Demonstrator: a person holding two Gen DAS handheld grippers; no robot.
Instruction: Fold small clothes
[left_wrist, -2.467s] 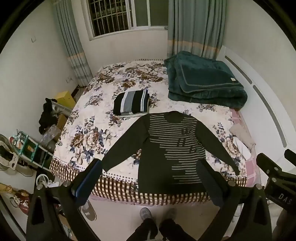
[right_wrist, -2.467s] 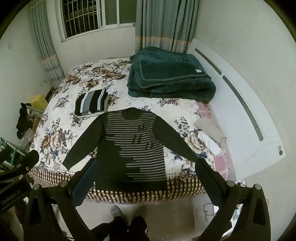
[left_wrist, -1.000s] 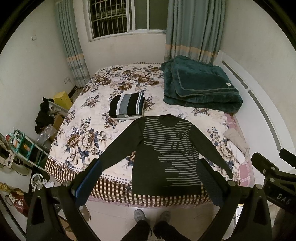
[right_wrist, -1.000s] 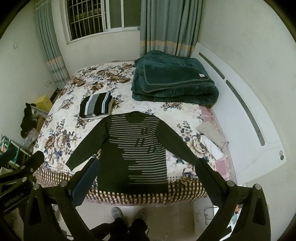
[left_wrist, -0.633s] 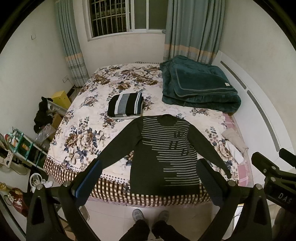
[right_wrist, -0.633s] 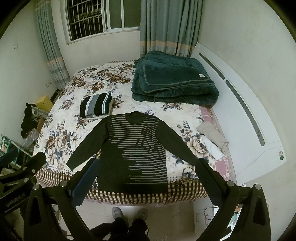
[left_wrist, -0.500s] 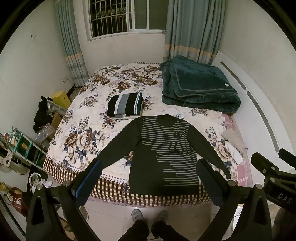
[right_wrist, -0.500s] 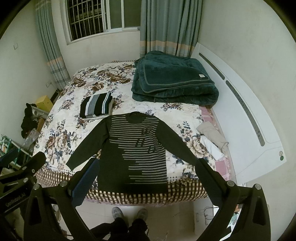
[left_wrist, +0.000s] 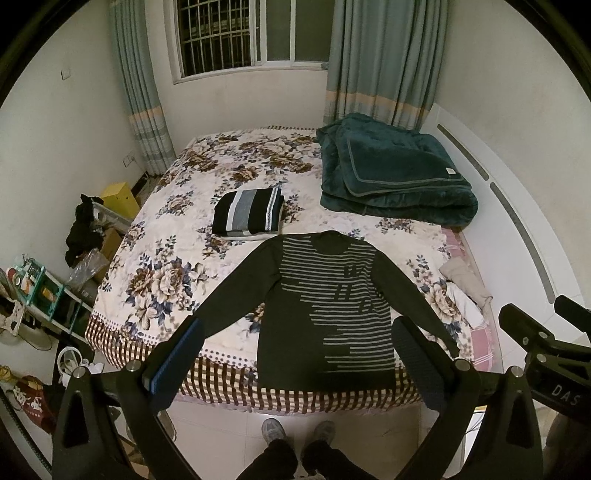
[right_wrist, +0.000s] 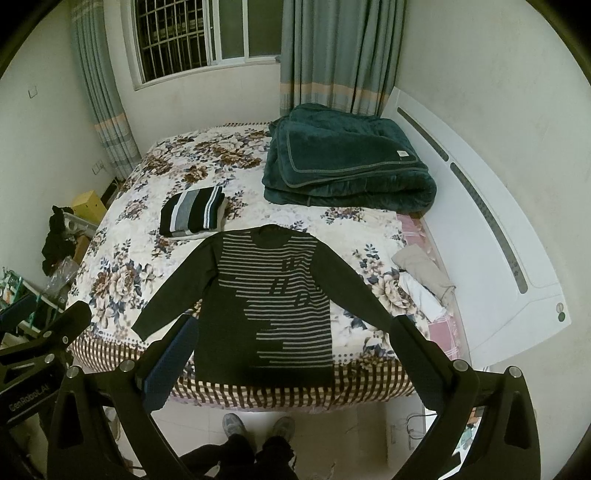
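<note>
- Hovering high over the foot of the bed, the left gripper and the right gripper both hang with jaws spread wide and nothing between them.
- The dark striped sweater lies flat well ahead of and below both claws, sleeves angled out to either side, hem draped over the checked bed edge.
- Beyond it, farther from the claws, sit a folded striped garment and a thick folded teal blanket.
- Likely risks: the hem overhanging the edge could slide floorward if a sleeve is tugged; pinching knit together with the floral sheet would drag the bedding; uneven lifts would skew the fold.
- The sweater looks like soft, limp knit, thin grey stripes on near-black, so low contrast may hide its edges.
- The blanket looks plush with a stitched border, and the sheet smooth and printed.
</note>
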